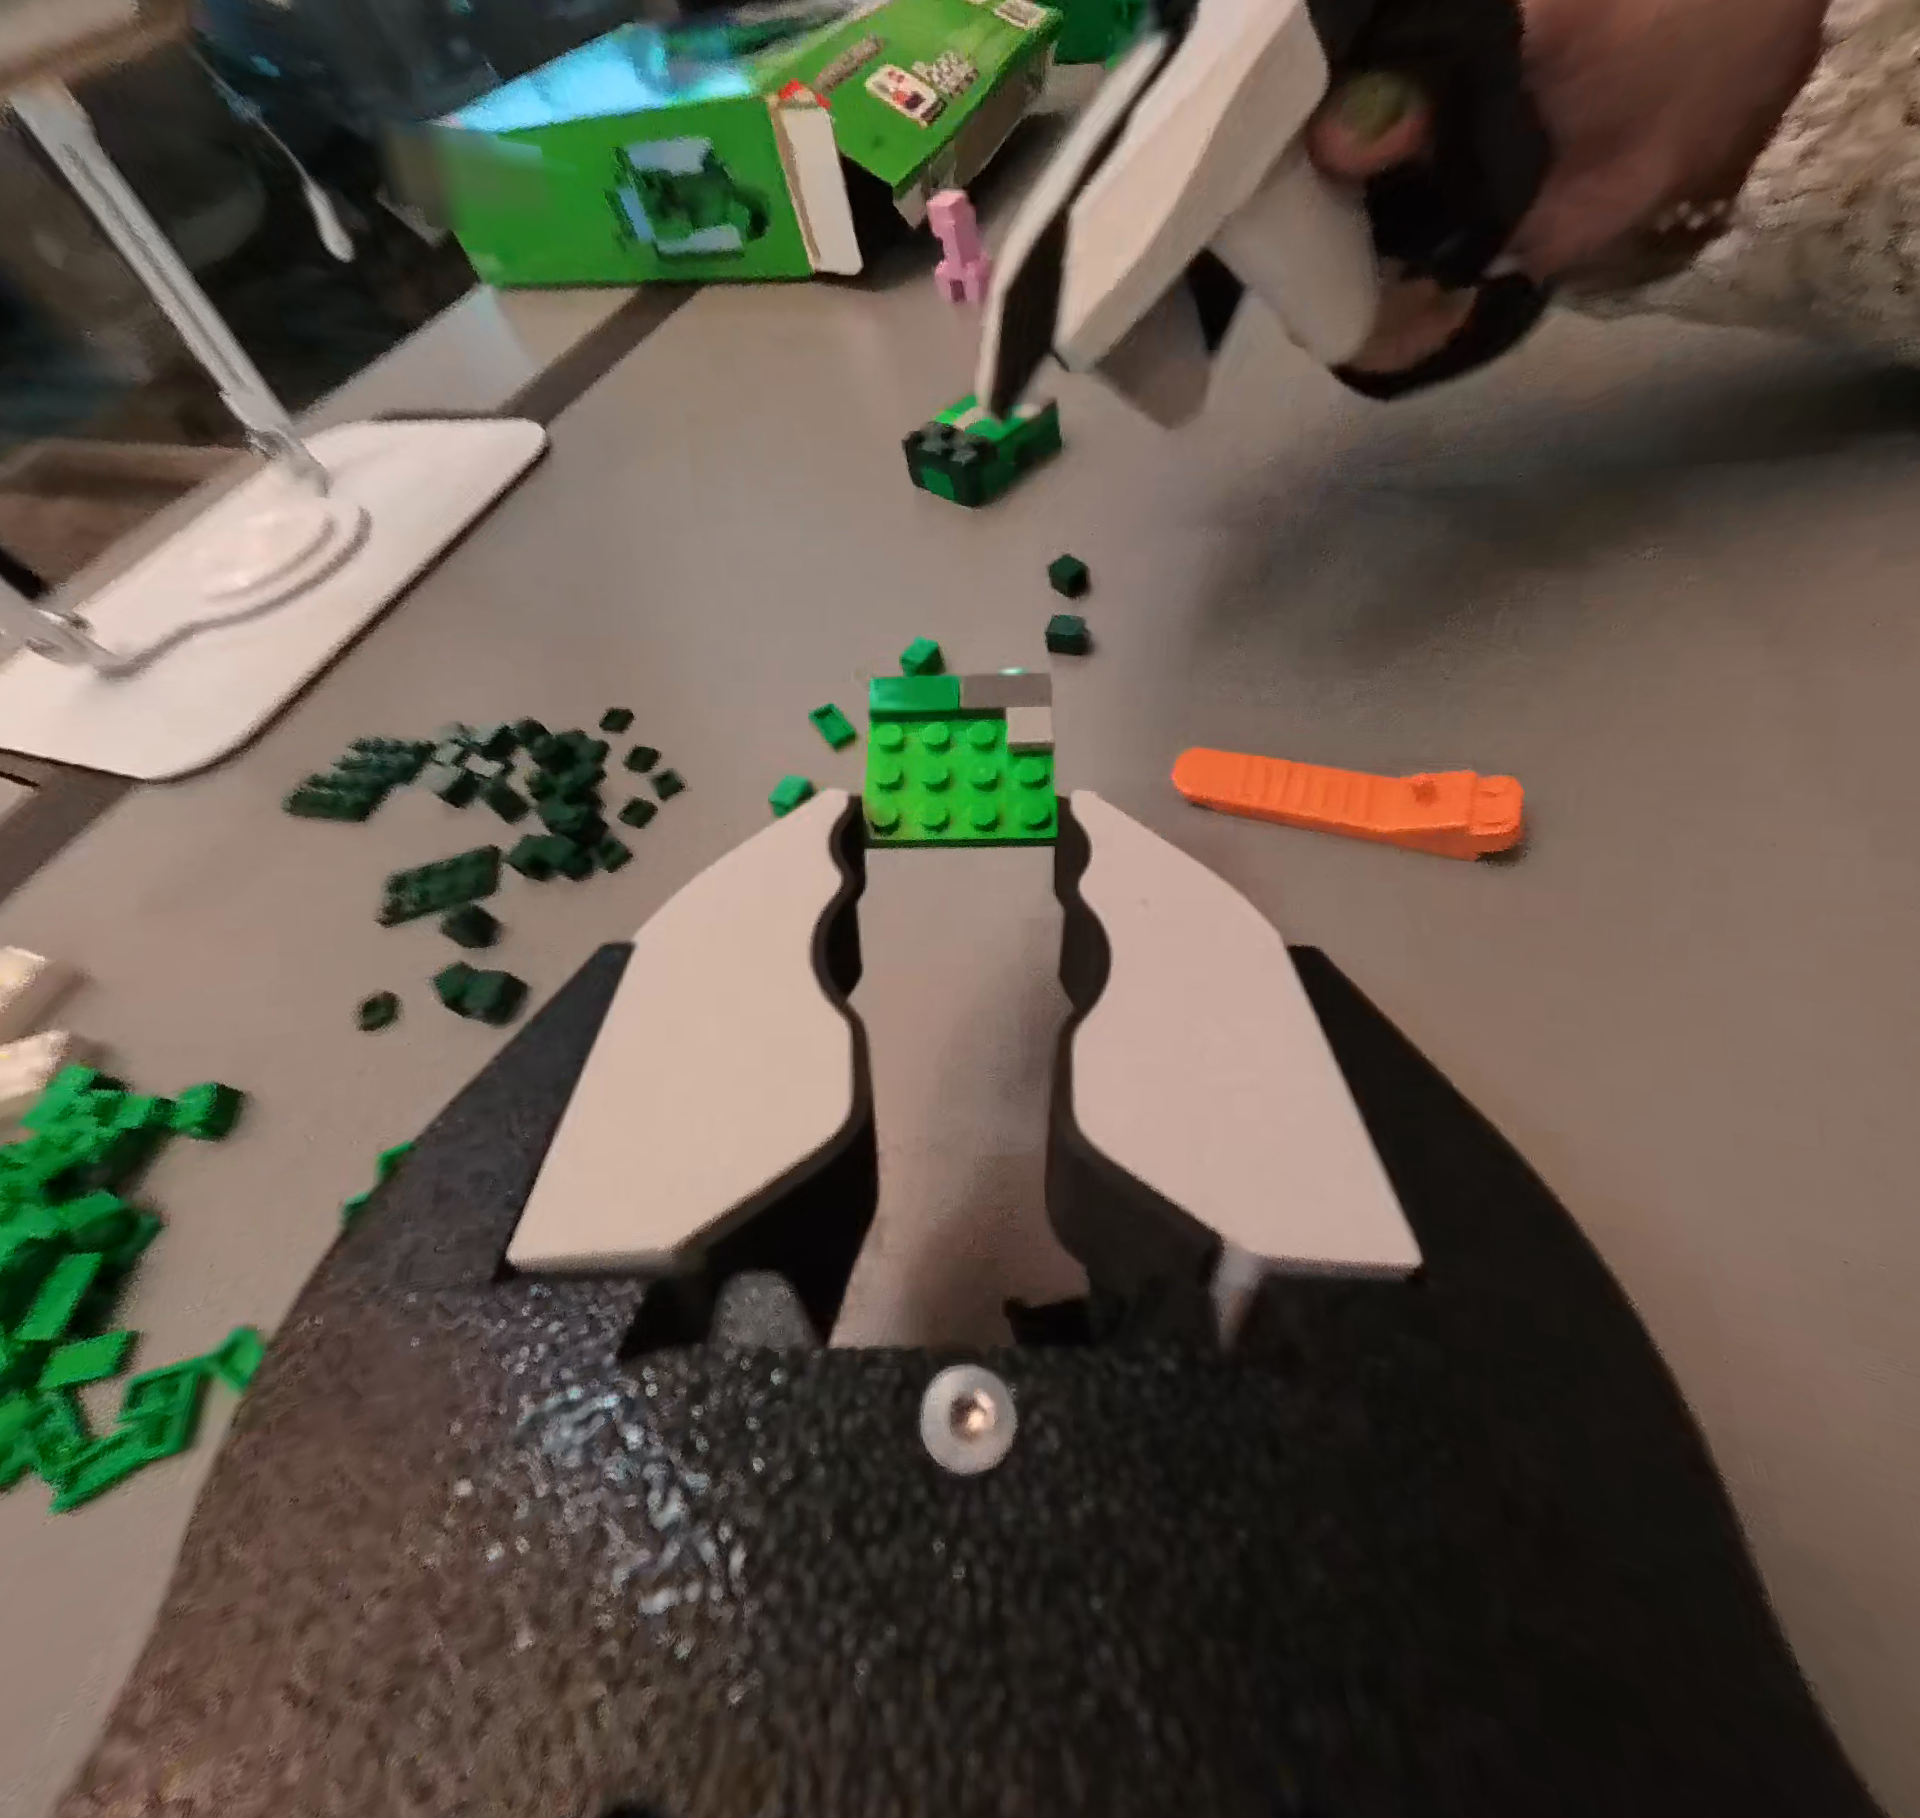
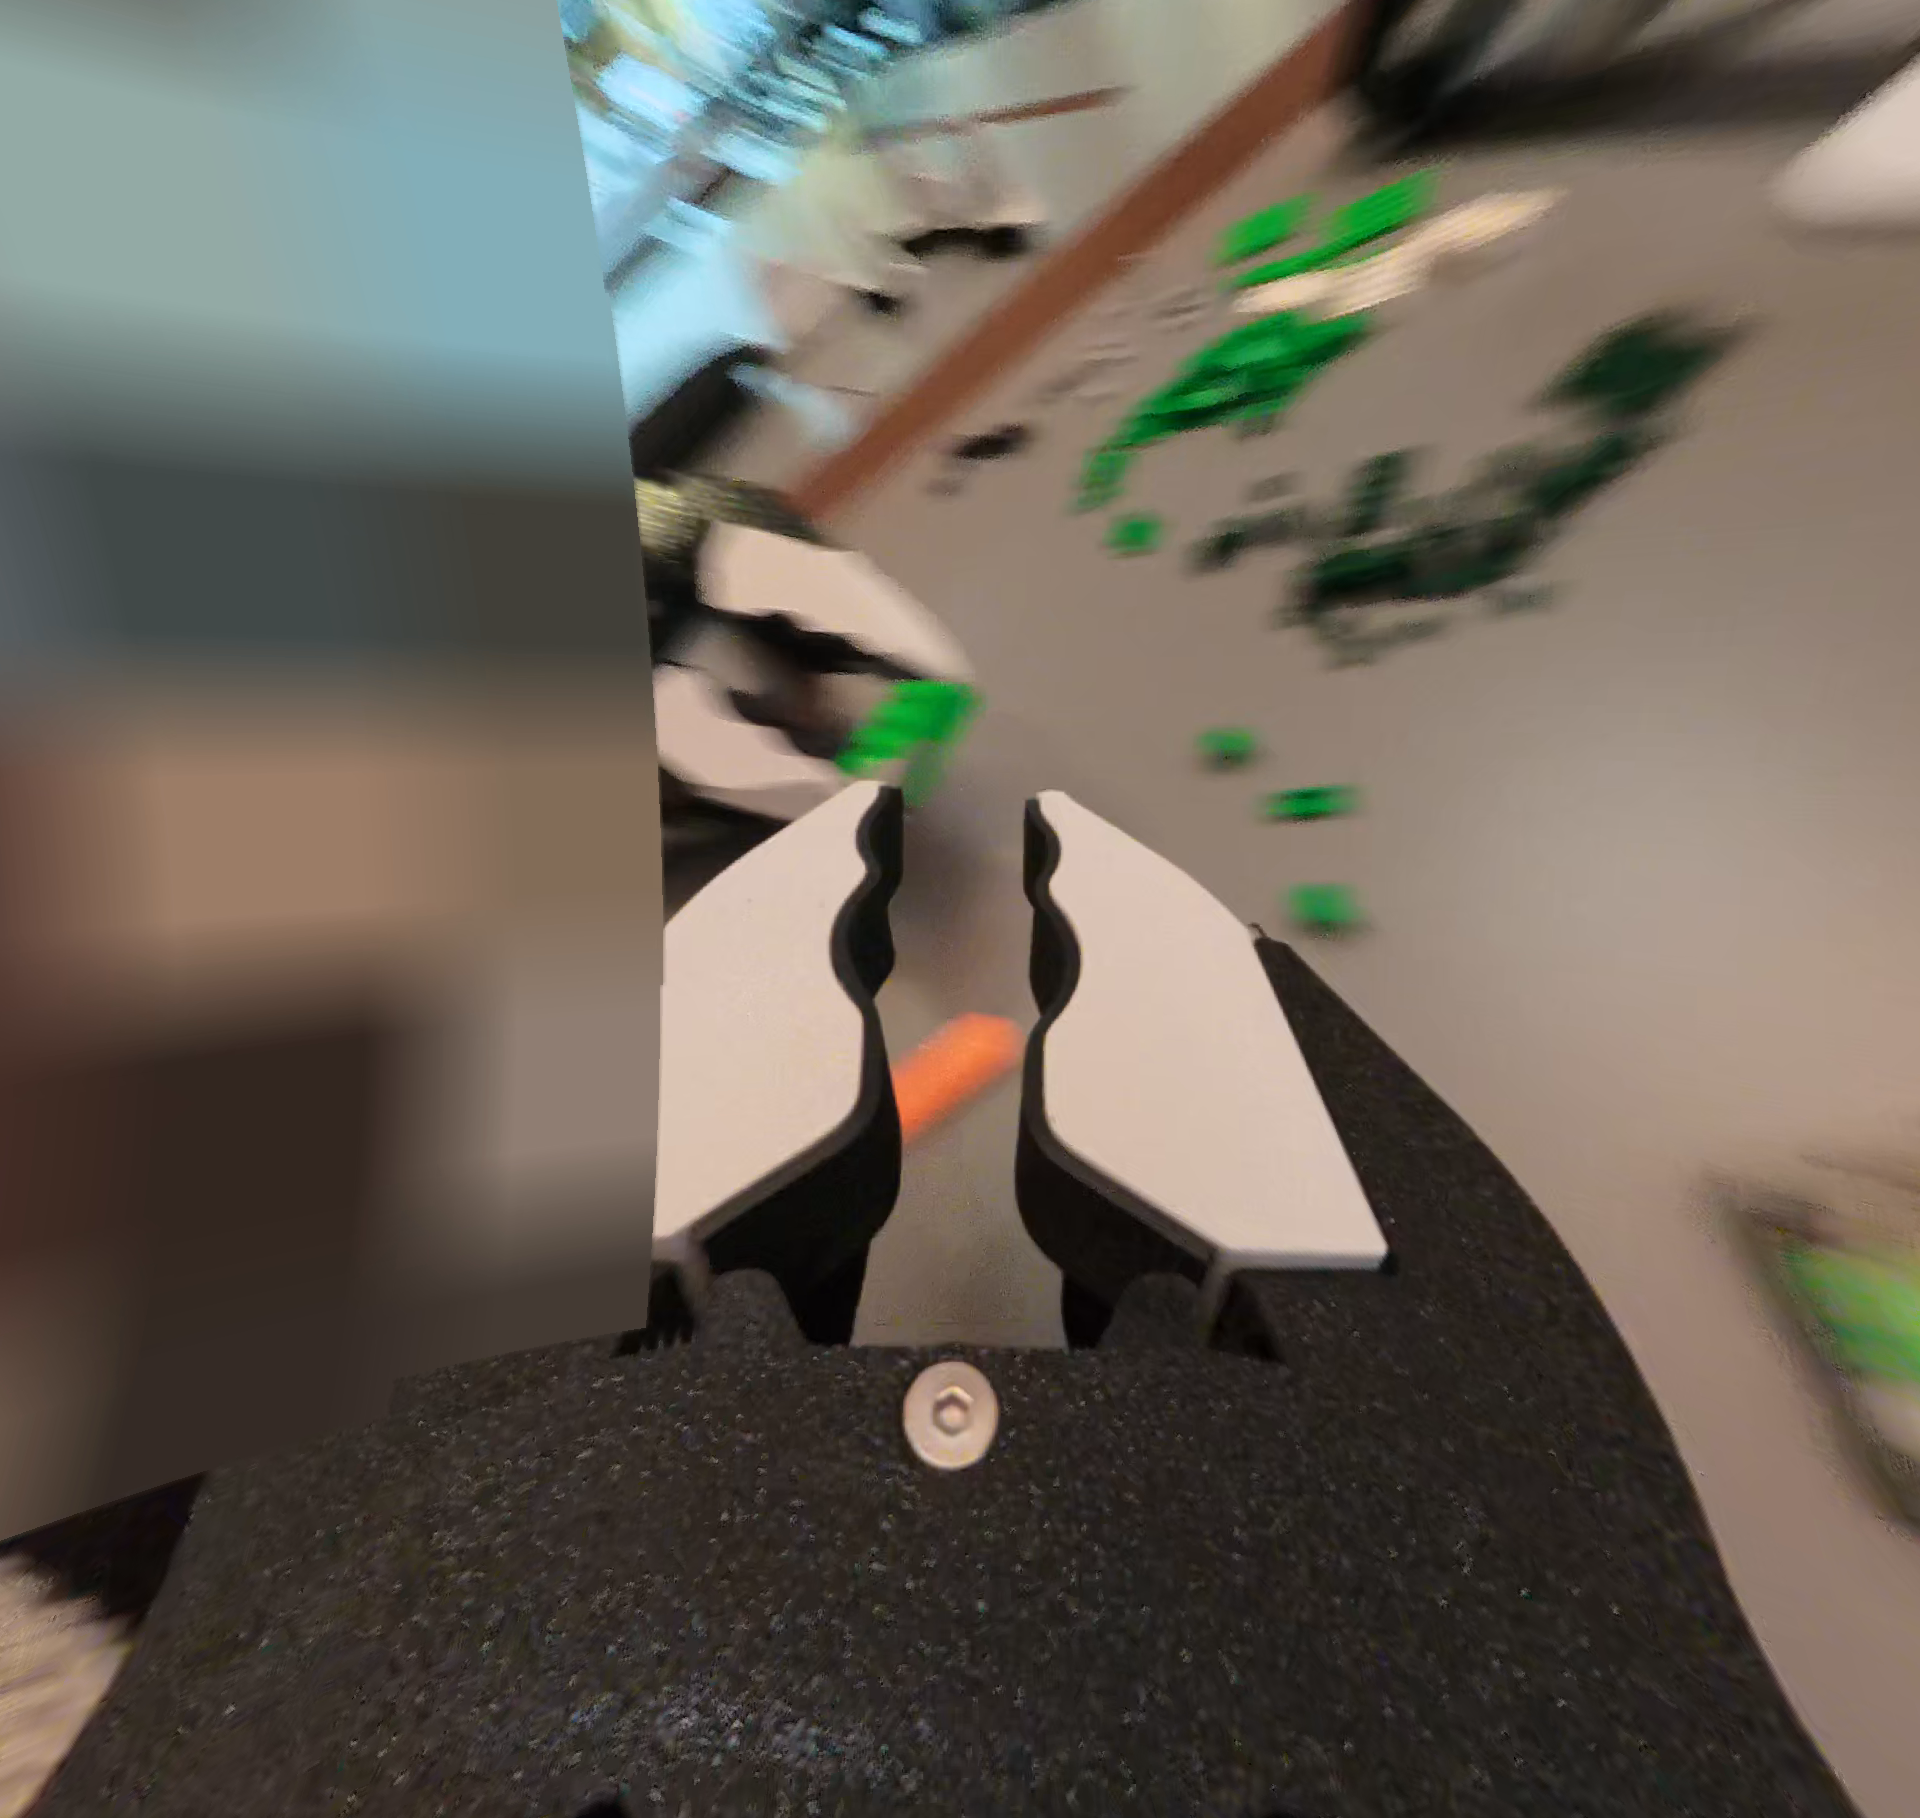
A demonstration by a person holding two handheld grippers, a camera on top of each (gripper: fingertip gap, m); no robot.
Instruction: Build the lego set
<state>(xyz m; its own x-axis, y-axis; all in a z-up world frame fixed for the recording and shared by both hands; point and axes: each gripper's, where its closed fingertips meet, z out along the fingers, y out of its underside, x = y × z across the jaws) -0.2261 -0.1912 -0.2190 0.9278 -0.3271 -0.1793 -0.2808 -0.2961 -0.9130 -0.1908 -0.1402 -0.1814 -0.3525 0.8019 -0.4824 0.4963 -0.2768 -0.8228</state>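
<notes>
Left claw clamped on green plate, steadying it for building; right claw slightly parted, empty, swinging near orange tool.

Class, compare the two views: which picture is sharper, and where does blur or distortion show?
Left wrist view: the bright green plate and orange tool are fairly sharp, while the edges bend and smear. Right wrist view: heavy motion blur smears the bricks; only its own claw stays crisp.

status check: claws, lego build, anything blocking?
Left claw shut on bright green plate. Right claw open, empty, tips over small green build. Orange separator right of plate, clear.
</notes>
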